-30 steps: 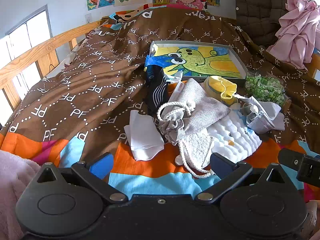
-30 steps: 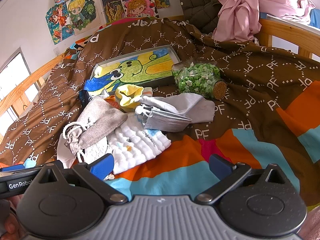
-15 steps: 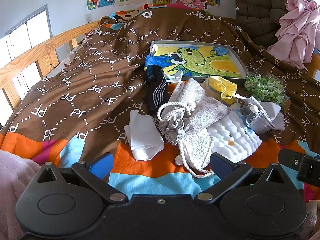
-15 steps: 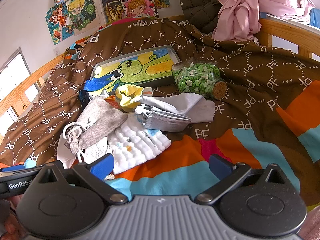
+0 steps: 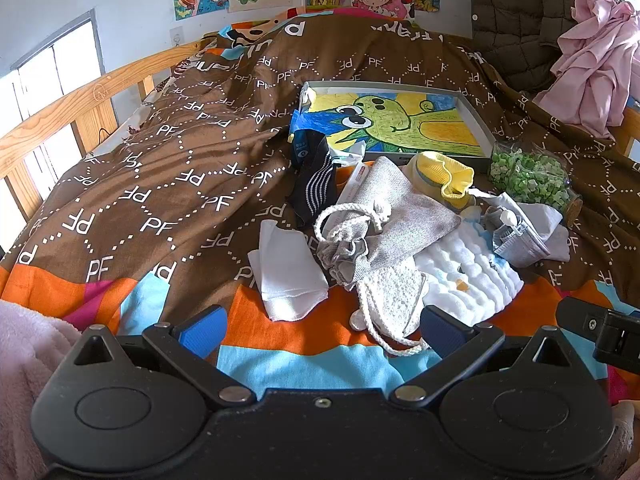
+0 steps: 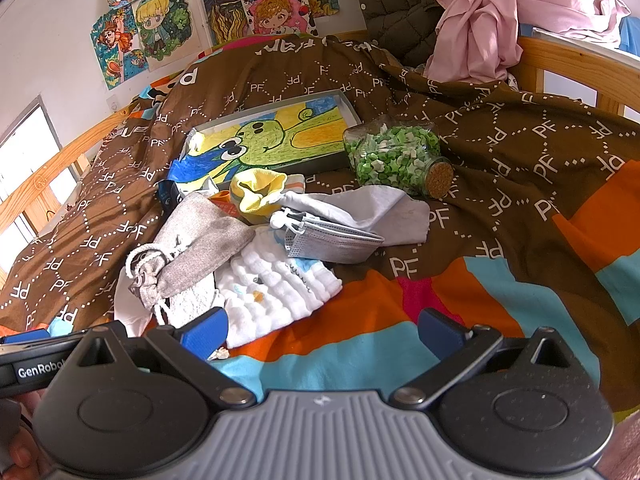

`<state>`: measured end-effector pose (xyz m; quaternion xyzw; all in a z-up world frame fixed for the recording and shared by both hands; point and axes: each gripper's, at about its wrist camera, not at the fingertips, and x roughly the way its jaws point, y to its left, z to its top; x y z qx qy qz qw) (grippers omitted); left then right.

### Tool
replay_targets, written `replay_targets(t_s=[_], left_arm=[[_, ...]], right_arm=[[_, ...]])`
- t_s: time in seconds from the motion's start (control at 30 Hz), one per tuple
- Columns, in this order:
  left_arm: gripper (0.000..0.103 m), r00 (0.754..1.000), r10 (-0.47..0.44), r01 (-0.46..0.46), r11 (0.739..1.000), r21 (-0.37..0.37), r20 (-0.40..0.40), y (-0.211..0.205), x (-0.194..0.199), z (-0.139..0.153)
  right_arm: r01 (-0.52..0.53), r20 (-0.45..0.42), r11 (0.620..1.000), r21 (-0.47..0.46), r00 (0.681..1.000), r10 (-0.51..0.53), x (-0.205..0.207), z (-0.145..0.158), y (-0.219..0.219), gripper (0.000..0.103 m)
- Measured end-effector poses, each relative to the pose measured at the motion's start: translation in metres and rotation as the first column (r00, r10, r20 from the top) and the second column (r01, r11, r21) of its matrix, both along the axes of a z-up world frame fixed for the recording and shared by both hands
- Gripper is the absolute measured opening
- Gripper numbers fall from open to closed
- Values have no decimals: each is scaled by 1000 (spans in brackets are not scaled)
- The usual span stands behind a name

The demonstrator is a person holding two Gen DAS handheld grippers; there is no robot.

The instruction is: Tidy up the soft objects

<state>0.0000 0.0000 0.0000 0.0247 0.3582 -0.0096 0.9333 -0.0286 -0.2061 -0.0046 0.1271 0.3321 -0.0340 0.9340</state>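
A pile of soft things lies on the bed: a grey drawstring pouch (image 5: pixel 384 224) (image 6: pixel 200 244), a white quilted cloth (image 5: pixel 468 276) (image 6: pixel 276 288), a folded white cloth (image 5: pixel 288 272), a dark striped sock (image 5: pixel 314 188), a yellow sock (image 5: pixel 440 176) (image 6: pixel 258 192), a grey face mask (image 5: pixel 516 244) (image 6: pixel 332 240) and a pale grey cloth (image 6: pixel 376 212). My left gripper (image 5: pixel 320 328) is open and empty, just short of the pile. My right gripper (image 6: pixel 322 330) is open and empty, its left finger near the quilted cloth.
A grey tray with a frog drawing (image 5: pixel 394 120) (image 6: pixel 280 136) lies behind the pile. A glass jar of green stars (image 5: pixel 528 176) (image 6: pixel 394 156) lies on its side to the right. Pink clothes (image 6: pixel 520 12) and a wooden rail (image 5: pixel 60 108) border the bed.
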Motion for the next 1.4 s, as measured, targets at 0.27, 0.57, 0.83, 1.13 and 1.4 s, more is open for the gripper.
replay_targets(t_s=[0.27,0.57,0.83,1.13,1.4], left_arm=[[102,1000,0,0,1000,0,0,0,0,0],[102,1000,0,0,1000,0,0,0,0,0],[102,1000,0,0,1000,0,0,0,0,0],[102,1000,0,0,1000,0,-1,0,0,0],[102,1000,-3,3,1000,-6,-2,1,0,1]], right_arm=[[0,-1,1000,0,1000,0,0,0,0,103],[2,0,1000,2,1000,-2,0,-2,1,103],[2,-1,1000,2,1000,-2,0,0,-1,103],[2,-1,1000,3,1000,-2,0,1,0,103],[3,7,1000,7,1000,-3,0,3,-2,103]])
